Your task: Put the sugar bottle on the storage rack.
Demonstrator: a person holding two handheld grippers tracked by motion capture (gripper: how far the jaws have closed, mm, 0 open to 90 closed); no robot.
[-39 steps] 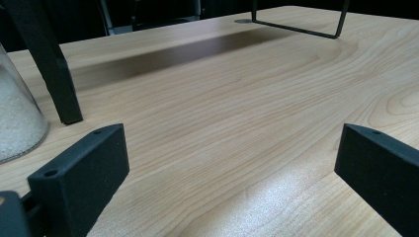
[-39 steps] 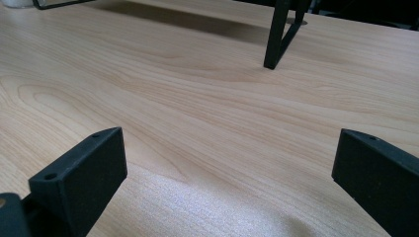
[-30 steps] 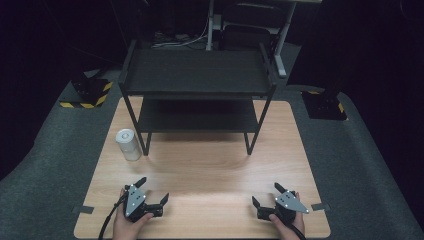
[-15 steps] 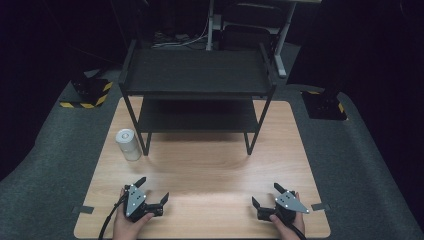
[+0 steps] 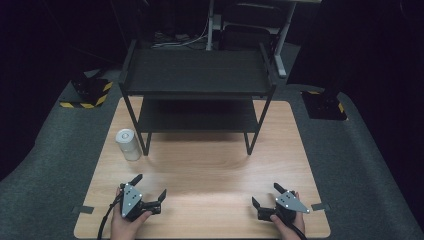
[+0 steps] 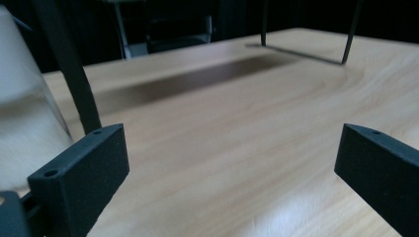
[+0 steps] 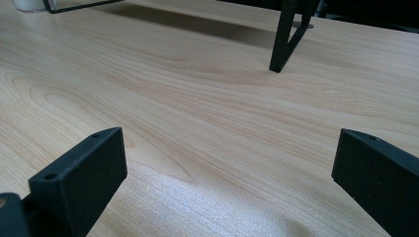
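The left hand-held gripper (image 5: 148, 189) rests at the lower left of the high view with its jaws spread wide and nothing between them. The right hand-held gripper (image 5: 267, 195), at the lower right, is likewise spread and empty. Both sit low on the wooden table (image 5: 210, 165). A white cylinder (image 5: 128, 144) stands upright at the left, just beside the front left leg of the black two-tier shelf (image 5: 197, 75) in the upper middle.

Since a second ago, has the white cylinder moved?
No. The white cylinder stands in the same spot on the table, just left of the black shelf's front-left leg, as in both earlier high views.
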